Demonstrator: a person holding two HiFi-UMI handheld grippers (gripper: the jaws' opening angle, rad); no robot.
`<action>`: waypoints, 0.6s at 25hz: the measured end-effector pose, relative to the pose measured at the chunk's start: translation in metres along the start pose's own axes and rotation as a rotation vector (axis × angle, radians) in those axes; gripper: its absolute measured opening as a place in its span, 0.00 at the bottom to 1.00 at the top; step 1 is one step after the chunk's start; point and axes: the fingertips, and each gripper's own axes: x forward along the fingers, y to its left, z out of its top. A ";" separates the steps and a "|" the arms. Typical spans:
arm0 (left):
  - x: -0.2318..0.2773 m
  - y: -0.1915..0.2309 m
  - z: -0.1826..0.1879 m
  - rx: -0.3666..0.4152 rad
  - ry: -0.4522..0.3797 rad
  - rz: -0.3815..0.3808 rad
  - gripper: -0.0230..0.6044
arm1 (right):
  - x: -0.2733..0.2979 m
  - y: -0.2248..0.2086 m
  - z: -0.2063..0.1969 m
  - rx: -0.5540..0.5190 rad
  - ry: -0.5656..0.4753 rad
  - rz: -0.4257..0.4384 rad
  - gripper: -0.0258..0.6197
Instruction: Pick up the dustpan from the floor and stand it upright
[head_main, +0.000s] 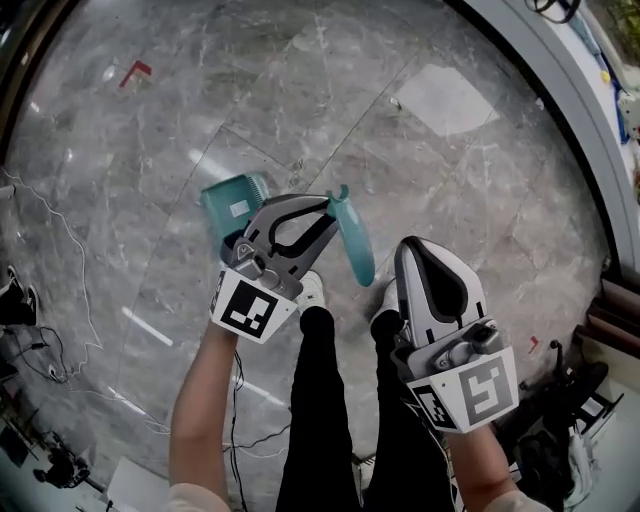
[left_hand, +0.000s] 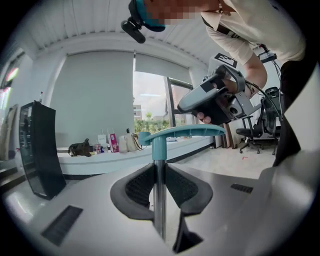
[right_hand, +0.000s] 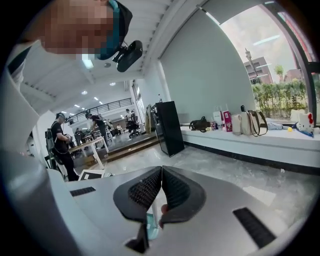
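Note:
The dustpan hangs in my left gripper (head_main: 318, 208). Its teal pan (head_main: 236, 205) shows just past the gripper over the grey marble floor, and its teal grip (head_main: 356, 240) lies to the right of the jaws. In the left gripper view my left gripper (left_hand: 159, 175) is shut on the dustpan's metal pole (left_hand: 159, 205), which stands upright with the teal grip (left_hand: 182, 132) across its top. My right gripper (head_main: 422, 250) hovers to the right, apart from the dustpan. In its own view the right gripper (right_hand: 161, 186) is shut with nothing between the pads.
The person's black-trousered legs and white shoes (head_main: 314, 292) stand right below the grippers. Cables (head_main: 62, 240) trail over the floor at left, and a red tape mark (head_main: 135, 70) lies far left. A curved ledge (head_main: 560, 95) bounds the right. A black cabinet (right_hand: 168, 127) and a counter with bags (right_hand: 240, 131) line the room.

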 end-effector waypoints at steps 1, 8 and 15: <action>-0.013 0.003 -0.003 0.005 0.002 0.017 0.16 | 0.001 0.012 -0.004 -0.010 0.018 0.008 0.07; -0.060 0.006 -0.008 -0.020 -0.034 0.148 0.16 | -0.019 0.053 -0.027 -0.058 0.109 0.040 0.07; -0.091 0.009 -0.015 -0.048 -0.113 0.283 0.16 | -0.024 0.078 -0.048 -0.098 0.150 0.071 0.07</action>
